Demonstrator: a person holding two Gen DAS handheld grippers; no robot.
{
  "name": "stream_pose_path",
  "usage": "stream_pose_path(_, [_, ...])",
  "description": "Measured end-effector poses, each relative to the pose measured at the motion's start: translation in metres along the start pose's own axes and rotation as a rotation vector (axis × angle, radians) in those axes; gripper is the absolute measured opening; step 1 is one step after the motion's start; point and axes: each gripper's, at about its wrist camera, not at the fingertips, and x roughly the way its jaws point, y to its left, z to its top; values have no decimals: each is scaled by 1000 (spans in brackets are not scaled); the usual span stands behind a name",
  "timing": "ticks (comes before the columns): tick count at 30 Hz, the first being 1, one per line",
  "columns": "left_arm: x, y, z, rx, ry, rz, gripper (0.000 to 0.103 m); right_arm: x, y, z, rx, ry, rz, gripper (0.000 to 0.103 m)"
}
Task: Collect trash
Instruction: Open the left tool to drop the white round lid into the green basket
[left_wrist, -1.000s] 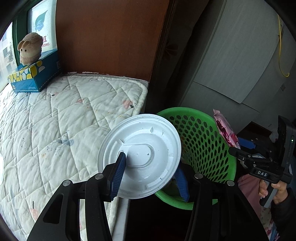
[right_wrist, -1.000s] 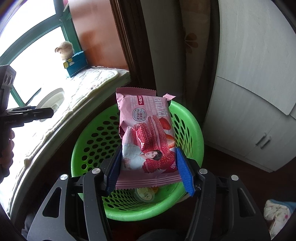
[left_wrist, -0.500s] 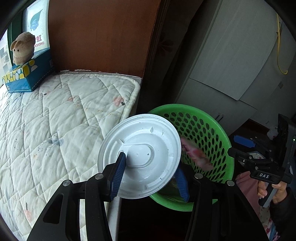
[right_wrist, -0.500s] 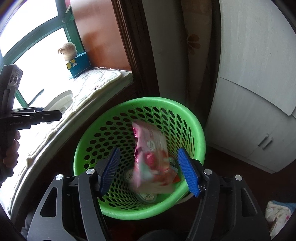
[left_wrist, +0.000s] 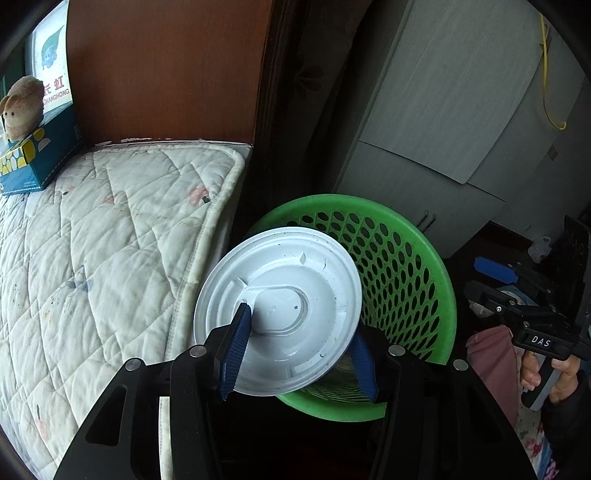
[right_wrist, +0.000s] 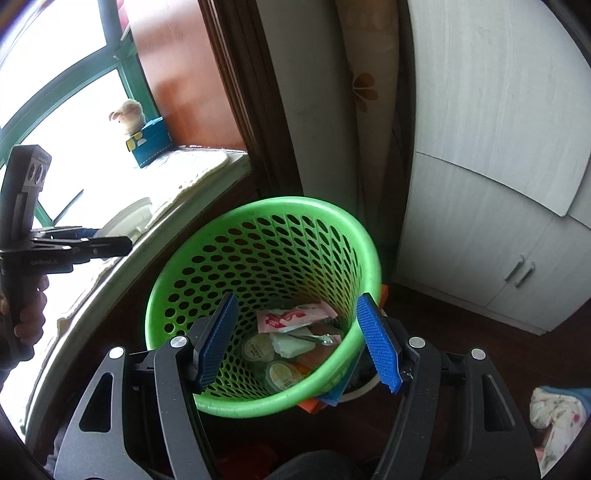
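A white plastic lid (left_wrist: 284, 317) is clamped in the left claw (left_wrist: 295, 354) just over the near rim of the green basket (left_wrist: 406, 273). The right claw (right_wrist: 299, 343) is held spread and empty above the basket (right_wrist: 258, 243), at whose bottom a pink wrapper (right_wrist: 295, 317) is seen among what appear to be small cups. Farther off, a quilted mattress (left_wrist: 92, 240) is seen beside the basket.

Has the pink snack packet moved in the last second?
Yes. The pink snack packet left the right gripper, whose jaws now stand open, and dropped to the bottom of the green basket.
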Motion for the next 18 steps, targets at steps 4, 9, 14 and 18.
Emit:
stream_pose_path(4, [15,-15,0,29,37,-13,49,-8,-2,-2,7,-15,-10,69])
stream_pose_path(9, [33,-26,-1,45,82,-17,49,-14,-6,-4,18,-22,-14,69])
stream_pose_path(14, [45,-31,1,48,118,-21,50,-22,-6,-6,24,-40,-12,69])
stream_pose_path(18, [46,-31,2,39,122,-33,60,-24,-7,-8,32,-36,-11,70])
